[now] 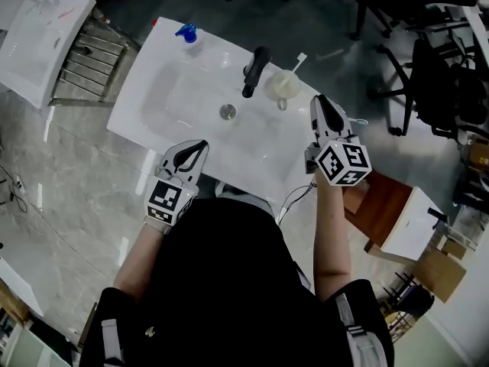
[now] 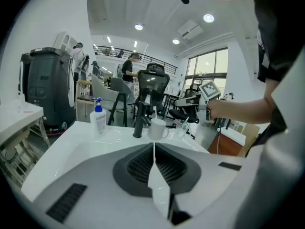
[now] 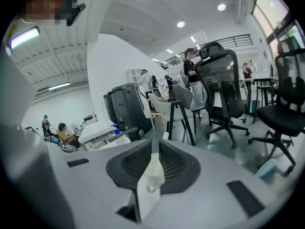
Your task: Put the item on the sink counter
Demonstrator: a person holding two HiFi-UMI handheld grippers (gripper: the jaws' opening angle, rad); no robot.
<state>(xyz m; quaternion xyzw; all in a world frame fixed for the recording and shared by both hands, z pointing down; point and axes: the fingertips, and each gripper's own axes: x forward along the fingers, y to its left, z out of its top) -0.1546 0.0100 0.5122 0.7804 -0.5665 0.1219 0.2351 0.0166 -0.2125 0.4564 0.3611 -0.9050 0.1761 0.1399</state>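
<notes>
Sink counter (image 1: 131, 102), white, with a basin and a central drain (image 1: 228, 112). Black faucet (image 1: 256, 71) at the back rim. Soap bottle (image 1: 187, 35) with a blue pump, back left corner. Pale mug (image 1: 283, 86), upright on the counter just right of the faucet, with a toothbrush (image 1: 299, 60) leaning in it. Clear glass (image 2: 183, 127), upright on the counter just beside the mug. Left gripper (image 1: 199, 147), over the near edge of the counter, jaws pressed together with nothing between them. Right gripper (image 1: 322, 104), raised over the counter's right end near the mug, jaws drawn together with only a narrow pale seam between the pads. Office chairs (image 3: 224, 92) stand beyond.
</notes>
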